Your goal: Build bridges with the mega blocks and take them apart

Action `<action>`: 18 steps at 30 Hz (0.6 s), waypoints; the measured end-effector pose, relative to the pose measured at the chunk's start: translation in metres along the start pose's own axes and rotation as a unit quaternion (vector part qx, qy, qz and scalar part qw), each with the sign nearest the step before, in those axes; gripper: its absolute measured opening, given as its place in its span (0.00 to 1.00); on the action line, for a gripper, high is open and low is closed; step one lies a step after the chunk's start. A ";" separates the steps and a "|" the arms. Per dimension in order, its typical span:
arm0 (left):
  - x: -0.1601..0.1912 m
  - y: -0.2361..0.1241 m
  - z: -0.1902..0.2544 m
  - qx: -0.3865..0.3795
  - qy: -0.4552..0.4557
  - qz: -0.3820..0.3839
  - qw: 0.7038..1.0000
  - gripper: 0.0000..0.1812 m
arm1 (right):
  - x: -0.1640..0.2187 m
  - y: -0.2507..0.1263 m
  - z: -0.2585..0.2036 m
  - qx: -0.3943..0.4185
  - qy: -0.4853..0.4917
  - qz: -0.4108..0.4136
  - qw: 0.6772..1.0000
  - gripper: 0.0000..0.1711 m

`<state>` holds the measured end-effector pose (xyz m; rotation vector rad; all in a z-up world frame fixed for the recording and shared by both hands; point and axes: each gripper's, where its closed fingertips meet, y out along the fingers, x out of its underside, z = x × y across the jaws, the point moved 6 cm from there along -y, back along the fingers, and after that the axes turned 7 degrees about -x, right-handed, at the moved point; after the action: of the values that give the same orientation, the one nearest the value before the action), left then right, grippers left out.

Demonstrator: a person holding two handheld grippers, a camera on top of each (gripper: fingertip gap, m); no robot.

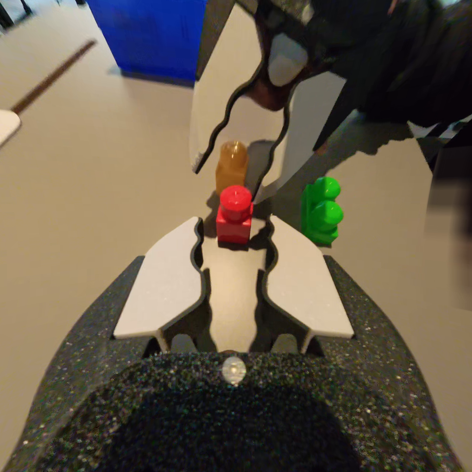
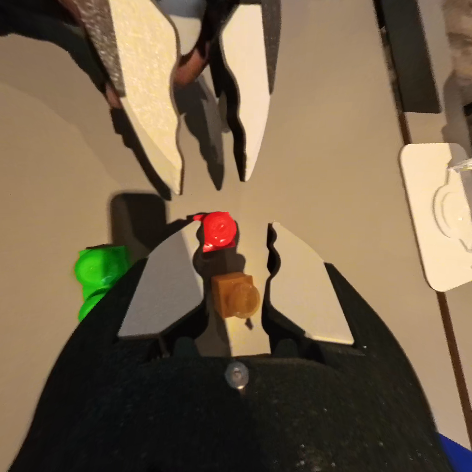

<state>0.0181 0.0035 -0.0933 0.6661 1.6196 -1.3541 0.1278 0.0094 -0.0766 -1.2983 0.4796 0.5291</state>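
Both tools face each other over the beige tabletop (image 1: 89, 204), three blocks between and beside them.

Left tool (image 1: 235, 222): fingers spread apart, nothing held. The red block (image 1: 233, 222) stands upright on the tabletop just ahead of its tips, single stud up, roughly centred on the gap — no contact visible.

Right tool (image 2: 233, 224): fingers also apart, empty. It looks steeply down. The brown block (image 2: 235, 296) sits on the tabletop between its fingers, stud tipped toward the camera, not visibly touched by either one. The red block (image 2: 218, 231) is near the tips, close to the left-side finger; contact can't be told because of blur.

In the left wrist view the right tool (image 1: 224, 186) comes in from above, tips straddling the brown block (image 1: 232, 166), which stands directly behind the red one.

The green block (image 1: 321, 212) — two studs, lying on its side with studs facing sideways — rests apart from the other two, outside both tools' gaps. In the right wrist view the green block (image 2: 99, 275) is partly hidden behind the tool body.

Far side: blue bin (image 1: 150, 35). White plastic plate (image 2: 434, 217) lies flat near the tabletop edge.
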 end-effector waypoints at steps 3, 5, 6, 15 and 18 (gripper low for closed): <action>-0.012 -0.006 0.006 0.008 0.024 0.061 0.998 0.26 | -0.002 -0.014 0.003 0.039 0.004 0.033 0.999 0.27; -0.017 -0.008 0.014 0.028 0.047 0.078 0.995 0.26 | -0.003 -0.027 0.001 0.061 0.004 0.072 0.996 0.26; -0.019 -0.008 0.020 0.041 0.063 0.080 0.994 0.25 | -0.003 -0.034 -0.002 0.065 0.000 0.096 0.993 0.25; -0.002 0.013 0.070 0.157 0.146 -0.026 0.976 0.22 | 0.046 -0.061 -0.054 -0.087 -0.010 0.206 0.975 0.22; 0.007 0.026 0.075 0.155 0.152 -0.073 0.973 0.23 | 0.059 -0.047 -0.064 -0.138 0.003 0.178 0.974 0.24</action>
<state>0.0586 -0.0622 -0.1122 0.9943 1.7387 -1.6995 0.2009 -0.0558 -0.0891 -1.4868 0.6664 0.9160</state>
